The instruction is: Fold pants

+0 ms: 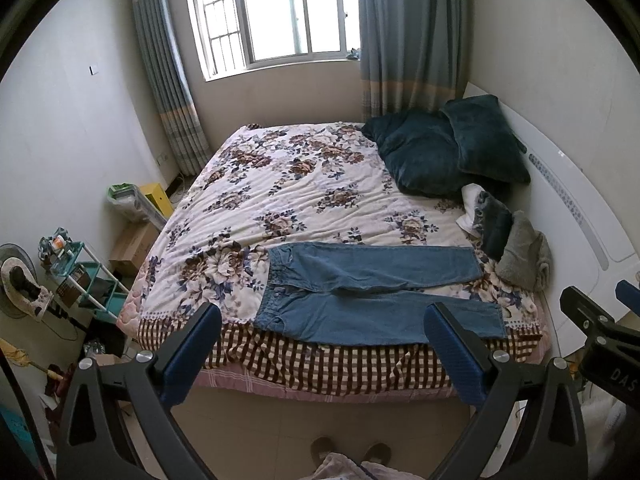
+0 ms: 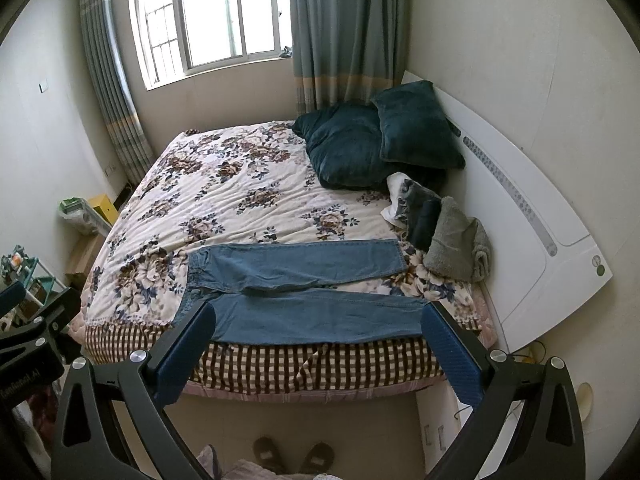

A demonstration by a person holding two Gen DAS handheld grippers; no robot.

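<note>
While both grippers hang in the air short of it, the bed (image 1: pixel 304 184) fills the middle of the room, its far edge toward the window (image 1: pixel 272 12) and its right edge against a white headboard (image 1: pixel 576 208). A floral quilt (image 2: pixel 240 200) covers nearly all of the bed, and a brown checked sheet (image 2: pixel 320 364) hangs over the near edge. Grey-blue curtains (image 1: pixel 408 36) flank the window. Two dark teal pillows (image 2: pixel 380 140) lean together at the far right corner, one partly over the other. The jeans (image 1: pixel 380 300) lie flat along the near edge, waistband toward the left and both legs running to the right; the nearer leg reaches the very edge above the checked sheet, and the farther leg angles slightly away from it, the two overlapping near the crotch. Just beyond the leg ends, by the right edge, sits a small heap of clothes (image 2: pixel 452 236), grey, dark and white. On the floor to the left of the bed stand a teal rack (image 1: pixel 92 280) and a cardboard box (image 1: pixel 132 244). The left gripper (image 1: pixel 322 326) has its blue-padded fingers (image 1: pixel 192 356) wide apart and holds nothing, apart from the jeans. The right gripper (image 2: pixel 318 330) is likewise spread wide and empty. Two slippers (image 2: pixel 296 456) show on the floor at the bottom.
</note>
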